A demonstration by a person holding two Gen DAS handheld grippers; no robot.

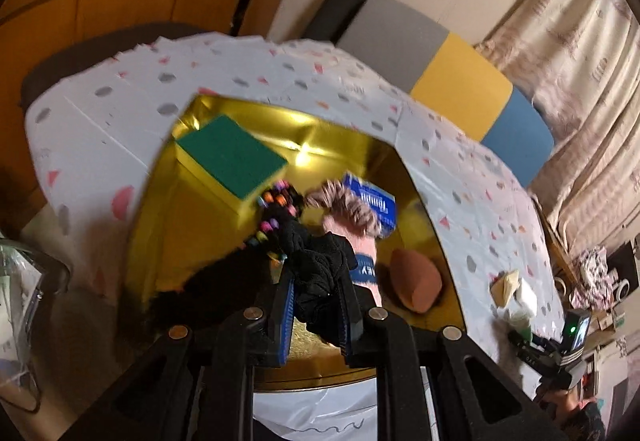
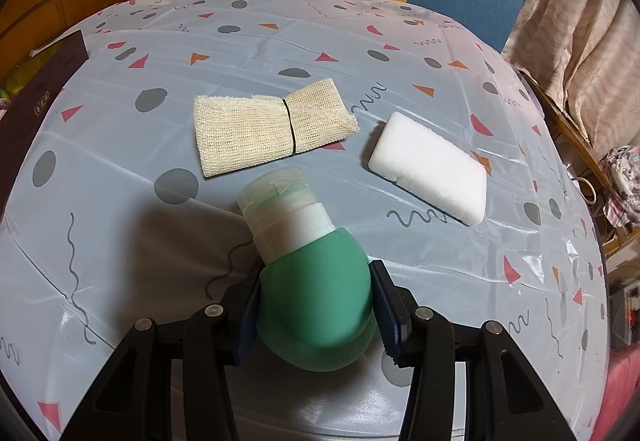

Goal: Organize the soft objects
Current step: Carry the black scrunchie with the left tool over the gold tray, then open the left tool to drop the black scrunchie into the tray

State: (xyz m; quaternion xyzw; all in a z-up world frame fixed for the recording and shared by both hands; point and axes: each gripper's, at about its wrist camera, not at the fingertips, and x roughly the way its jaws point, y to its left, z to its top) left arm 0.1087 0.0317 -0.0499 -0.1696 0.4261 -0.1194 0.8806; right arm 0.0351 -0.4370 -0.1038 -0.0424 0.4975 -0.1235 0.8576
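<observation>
My left gripper (image 1: 316, 293) is clamped on a black knitted cloth (image 1: 320, 273) with coloured beads, held over the gold box (image 1: 208, 225) where a green-and-yellow sponge (image 1: 232, 157), a pink sock (image 1: 352, 237) and a brown makeup sponge (image 1: 416, 281) lie. My right gripper (image 2: 316, 305) squeezes a green silicone bottle (image 2: 316, 293) above the patterned tablecloth (image 2: 120, 241), near the tied gauze cloth (image 2: 268, 129) and, further right, the white foam block (image 2: 432, 165).

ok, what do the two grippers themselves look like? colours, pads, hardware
Both match. The left gripper and right gripper have matte black, angular linkage arms with cut-out windows and round silver pivot pins. Each finger carries a blue ribbed pad. No cables, labels or sleeves show on either.
</observation>
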